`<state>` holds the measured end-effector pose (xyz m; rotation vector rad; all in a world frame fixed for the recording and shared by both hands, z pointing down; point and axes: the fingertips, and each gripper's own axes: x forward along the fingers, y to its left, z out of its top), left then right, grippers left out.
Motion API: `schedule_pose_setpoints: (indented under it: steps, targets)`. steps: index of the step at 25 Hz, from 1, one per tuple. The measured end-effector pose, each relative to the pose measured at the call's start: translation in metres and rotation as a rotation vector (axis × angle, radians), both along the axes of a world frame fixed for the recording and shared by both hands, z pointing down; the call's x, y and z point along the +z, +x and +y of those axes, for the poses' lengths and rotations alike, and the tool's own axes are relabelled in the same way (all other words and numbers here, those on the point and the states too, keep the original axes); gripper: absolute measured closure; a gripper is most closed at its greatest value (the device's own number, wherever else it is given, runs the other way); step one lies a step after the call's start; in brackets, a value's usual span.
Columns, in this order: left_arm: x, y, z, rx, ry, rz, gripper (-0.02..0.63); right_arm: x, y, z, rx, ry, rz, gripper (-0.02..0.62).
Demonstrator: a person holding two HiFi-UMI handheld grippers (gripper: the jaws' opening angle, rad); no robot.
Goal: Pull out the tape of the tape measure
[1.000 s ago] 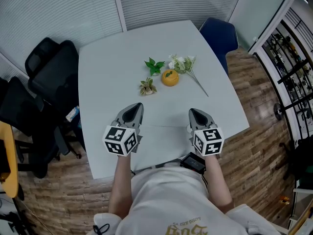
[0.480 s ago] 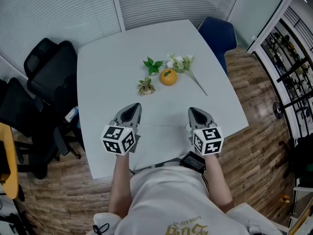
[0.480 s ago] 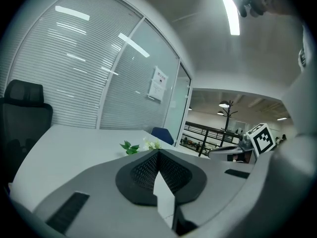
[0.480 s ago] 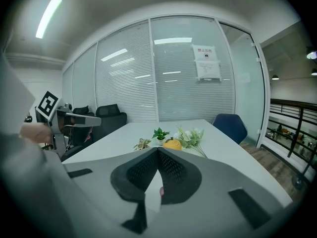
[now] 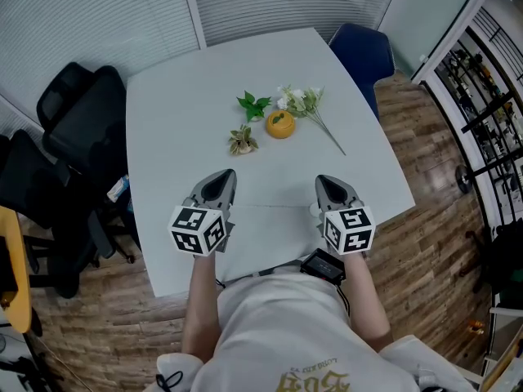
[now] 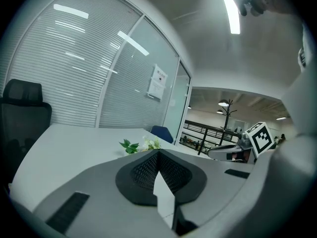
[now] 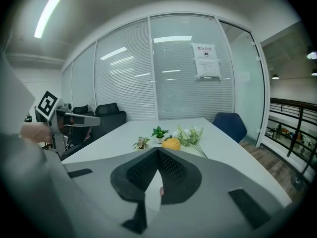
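Nothing on the table (image 5: 180, 137) has shifted since the earlier frames, and both grippers keep their place over its near edge. Left gripper (image 5: 222, 176) and right gripper (image 5: 324, 181) are closed, with nothing between the jaws. An orange round case (image 5: 280, 125), judged to be the tape measure, lies about the table's middle, well apart from both, among a green sprig (image 5: 253, 104), white flowers (image 5: 300, 101) and a small pale plant (image 5: 243, 142). No drawn-out tape shows, which fits a tape never drawn or one reeled back in. Should a pull lie ahead, one gripper would pin the light case while the other draws the tab level and straight.
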<state>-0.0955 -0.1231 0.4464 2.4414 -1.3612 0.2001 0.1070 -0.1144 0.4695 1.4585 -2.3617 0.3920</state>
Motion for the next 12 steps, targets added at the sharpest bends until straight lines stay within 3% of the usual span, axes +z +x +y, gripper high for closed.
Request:
schedule_pose_setpoints:
  steps: [12]
  targets:
    - [0.0057, 0.0027, -0.0056, 0.0, -0.01, 0.006, 0.602, 0.0064, 0.0067, -0.0045, -0.001, -0.011, 0.008, 0.58]
